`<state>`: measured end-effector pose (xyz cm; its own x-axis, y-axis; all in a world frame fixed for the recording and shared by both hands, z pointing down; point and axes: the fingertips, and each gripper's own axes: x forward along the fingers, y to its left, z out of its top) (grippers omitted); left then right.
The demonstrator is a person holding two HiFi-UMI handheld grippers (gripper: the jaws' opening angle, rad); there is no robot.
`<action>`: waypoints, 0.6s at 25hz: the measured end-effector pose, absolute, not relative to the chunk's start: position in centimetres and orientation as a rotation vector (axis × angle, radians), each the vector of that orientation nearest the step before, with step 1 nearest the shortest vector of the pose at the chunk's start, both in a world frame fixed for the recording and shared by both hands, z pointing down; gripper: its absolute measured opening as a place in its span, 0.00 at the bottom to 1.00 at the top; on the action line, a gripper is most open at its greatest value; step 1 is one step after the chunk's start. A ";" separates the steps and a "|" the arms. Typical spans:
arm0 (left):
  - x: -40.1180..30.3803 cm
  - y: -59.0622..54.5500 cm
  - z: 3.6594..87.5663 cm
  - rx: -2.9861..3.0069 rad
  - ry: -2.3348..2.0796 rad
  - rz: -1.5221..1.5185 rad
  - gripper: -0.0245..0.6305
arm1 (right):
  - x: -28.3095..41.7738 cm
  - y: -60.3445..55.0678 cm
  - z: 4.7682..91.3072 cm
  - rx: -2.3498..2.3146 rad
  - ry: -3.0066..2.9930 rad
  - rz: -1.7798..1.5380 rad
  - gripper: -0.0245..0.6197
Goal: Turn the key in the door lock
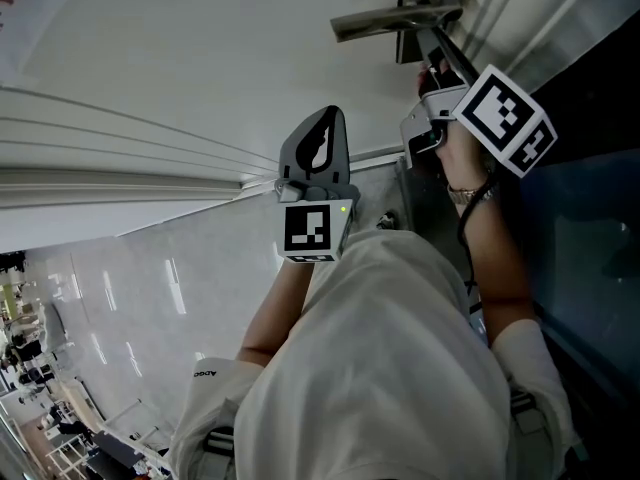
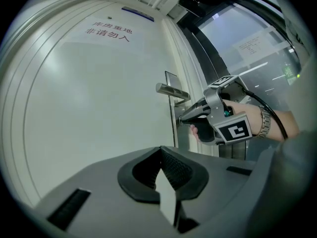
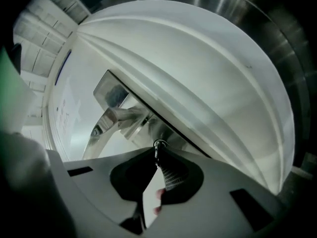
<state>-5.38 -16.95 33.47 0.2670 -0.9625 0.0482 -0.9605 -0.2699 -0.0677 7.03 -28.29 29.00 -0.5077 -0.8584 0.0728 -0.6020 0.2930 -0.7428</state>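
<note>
The white door (image 1: 200, 58) fills the left gripper view and carries a metal lever handle (image 2: 172, 90), also at the top of the head view as the handle (image 1: 395, 18). Just under it, my right gripper (image 2: 185, 118) points level at the lock plate (image 2: 173, 125). In the right gripper view the right gripper (image 3: 158, 155) is shut on the small metal key (image 3: 159, 146), whose head and ring stick out at the lock. My left gripper (image 1: 333, 113) hangs back from the door, shut and empty, its tips (image 2: 160, 148) meeting.
A sign with red print (image 2: 108, 32) is stuck high on the door. Dark glass panels and a metal frame (image 2: 237, 48) stand to the right of the door. A shiny tiled floor (image 1: 150, 278) lies below, with the person's white sleeves over it.
</note>
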 end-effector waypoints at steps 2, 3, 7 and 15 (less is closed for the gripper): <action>-5.4 -17.0 33.3 -2.481 1.881 -0.121 0.05 | 7.1 -28.4 28.9 -1.257 2.165 -1.131 0.06; -5.5 -16.9 33.2 -2.481 1.881 -0.120 0.05 | 7.1 -28.4 28.8 -1.230 2.138 -1.162 0.06; -5.6 -16.7 33.4 -2.484 1.879 -0.118 0.05 | 7.0 -28.5 29.0 -1.178 2.058 -1.226 0.06; -5.9 -16.3 33.4 -2.486 1.888 -0.098 0.05 | 6.8 -27.7 29.1 -1.211 2.218 -1.105 0.08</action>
